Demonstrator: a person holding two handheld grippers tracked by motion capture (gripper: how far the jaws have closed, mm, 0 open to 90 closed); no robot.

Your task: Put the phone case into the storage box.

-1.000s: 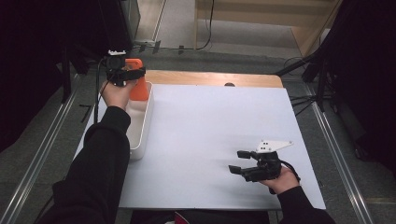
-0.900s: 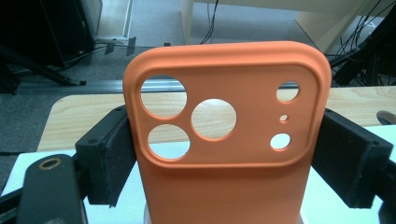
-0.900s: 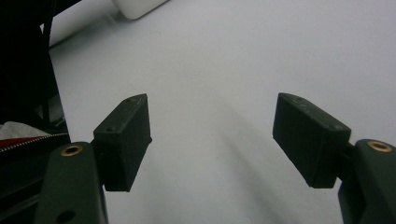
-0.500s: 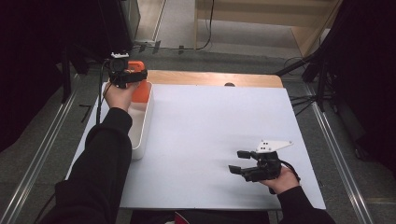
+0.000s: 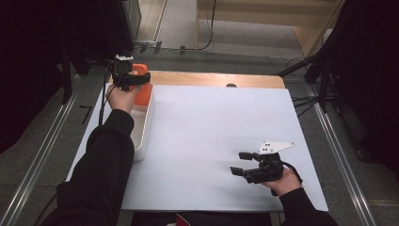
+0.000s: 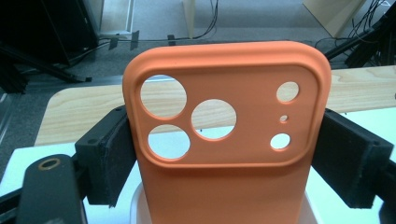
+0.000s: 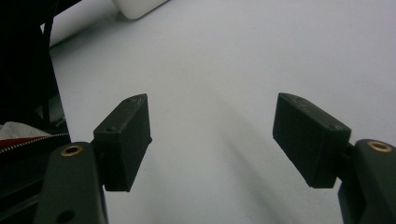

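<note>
An orange phone case point(image 6: 224, 154) with round camera holes stands upright between the black pads point(image 6: 109, 158) of my left gripper point(image 6: 226, 161), which is shut on its two sides. In the high view the left gripper point(image 5: 134, 80) holds the orange case point(image 5: 143, 93) above the far end of a white bin point(image 5: 141, 129) at the table's left edge. My right gripper point(image 5: 240, 163) rests low near the front right of the white table top, pointing left. Its jaws stand wide apart, and my right gripper point(image 7: 224, 135) has nothing but bare white surface between them.
The white mat point(image 5: 211, 122) covers most of the table, with a strip of wood point(image 5: 211, 79) along the far edge. A corner of the white bin point(image 7: 137, 7) lies far ahead of the right gripper. Cables and stands crowd the floor beyond the table.
</note>
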